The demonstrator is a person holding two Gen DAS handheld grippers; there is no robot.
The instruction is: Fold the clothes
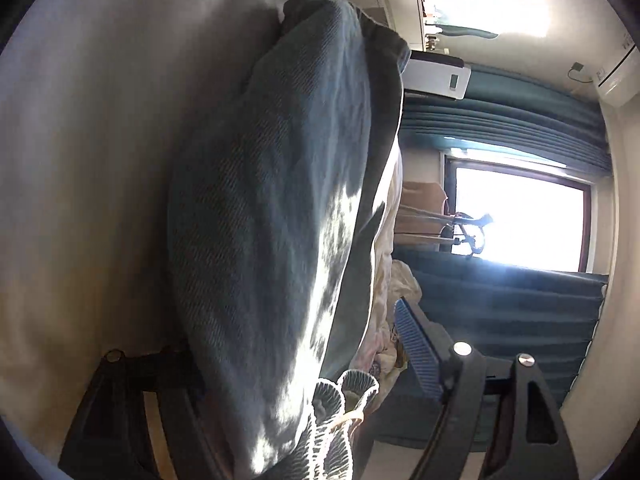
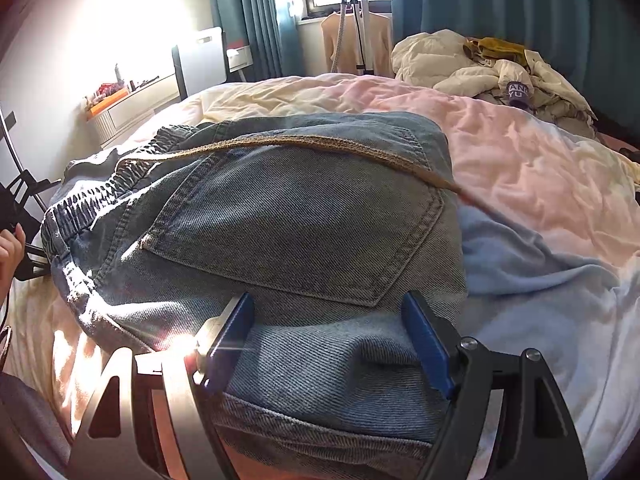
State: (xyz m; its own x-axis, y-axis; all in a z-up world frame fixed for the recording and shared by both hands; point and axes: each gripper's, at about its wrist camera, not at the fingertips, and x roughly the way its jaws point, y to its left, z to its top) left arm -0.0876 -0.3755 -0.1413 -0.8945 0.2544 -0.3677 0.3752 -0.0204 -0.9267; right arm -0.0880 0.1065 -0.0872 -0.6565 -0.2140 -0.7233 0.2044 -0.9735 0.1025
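Denim, faded blue: the folded jeans (image 2: 288, 216) lie on the bed (image 2: 540, 184), back pocket up, the elastic waistband toward the white cabinet at the wall. A brown cord (image 2: 304, 142) runs across the jeans just beyond the pocket. The right tool (image 2: 328, 340) rests over the near edge of the jeans, its blue pads spread wide with a raised fold of denim between them; whether the pads press on it cannot be told. The left tool (image 1: 280, 360) is rolled on its side beside the jeans (image 1: 280, 200), jaws spread, one blue pad clear of the cloth, the other hidden behind the denim. Beyond the jeans, a heap of cream clothes (image 2: 480, 64) lies near the teal curtain.
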